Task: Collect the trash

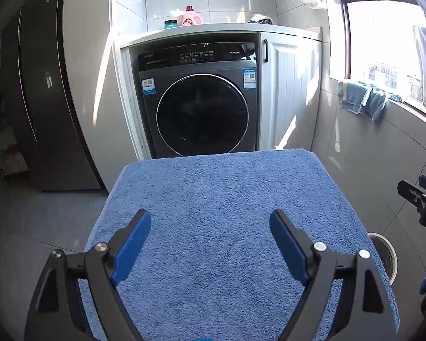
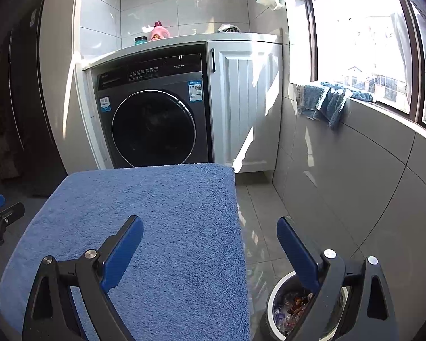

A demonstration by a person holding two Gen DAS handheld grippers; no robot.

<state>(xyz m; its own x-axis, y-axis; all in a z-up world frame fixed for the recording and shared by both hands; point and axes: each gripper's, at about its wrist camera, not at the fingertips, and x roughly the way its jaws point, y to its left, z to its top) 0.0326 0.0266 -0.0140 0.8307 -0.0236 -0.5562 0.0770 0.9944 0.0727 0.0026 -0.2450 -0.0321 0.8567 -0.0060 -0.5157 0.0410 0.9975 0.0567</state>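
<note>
Both of my grippers hover over a bench covered by a blue towel, facing a washing machine. My left gripper has its jaws spread wide with nothing between them, over the middle of the towel; my right gripper is equally spread and empty, straddling the towel's right edge, so that its left finger hangs over cloth and its right finger over floor. No loose trash shows anywhere on the towel. The only trash I can see lies in the bin on the floor just beside the bench's near right corner — crumpled wrappers fill it, partly hidden behind my right finger. The bin stands below and slightly right of my right gripper and well off to the right of my left one, so the right hand is the nearer. It is round and upright, with no long axis to align to. Room is tight to the right — a tiled wall under the window runs close past the bin. The floor ahead, between bench edge and wall, is open. I judge collecting to be finished or any remaining piece out of view.
</note>
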